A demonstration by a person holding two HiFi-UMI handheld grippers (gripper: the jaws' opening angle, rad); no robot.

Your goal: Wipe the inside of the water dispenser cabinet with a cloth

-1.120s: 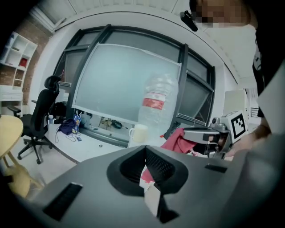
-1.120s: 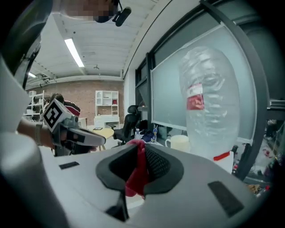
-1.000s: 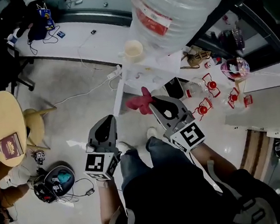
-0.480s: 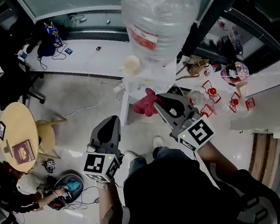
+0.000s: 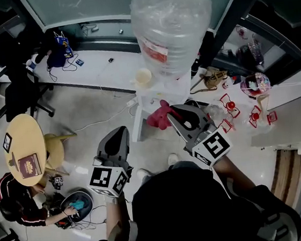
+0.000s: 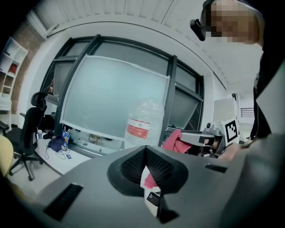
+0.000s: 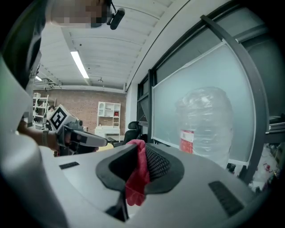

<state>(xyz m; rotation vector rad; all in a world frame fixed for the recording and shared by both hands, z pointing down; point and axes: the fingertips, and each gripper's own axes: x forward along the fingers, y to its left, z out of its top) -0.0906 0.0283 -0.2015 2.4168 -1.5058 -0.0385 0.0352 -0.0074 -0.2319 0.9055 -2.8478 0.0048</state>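
Observation:
The water dispenser is white, with a big clear bottle on top; the inside of its cabinet is hidden from above. My right gripper is shut on a red cloth, level with the dispenser's front. In the right gripper view the cloth hangs pinched between the pads, just below the tips of the right gripper, and the bottle stands ahead. My left gripper hovers to the left of the dispenser. Seen in its own view, the left gripper is shut and holds nothing.
A cream cup sits on the dispenser's top. Red-capped clear containers lie on the floor to the right. A white desk runs behind. At left stand a round yellow table and a chair. A person crouches by a bag.
Both grippers have risen together, and the head view now looks from higher up. The red cloth stays in the right gripper. The crouching person has come into view at lower left.

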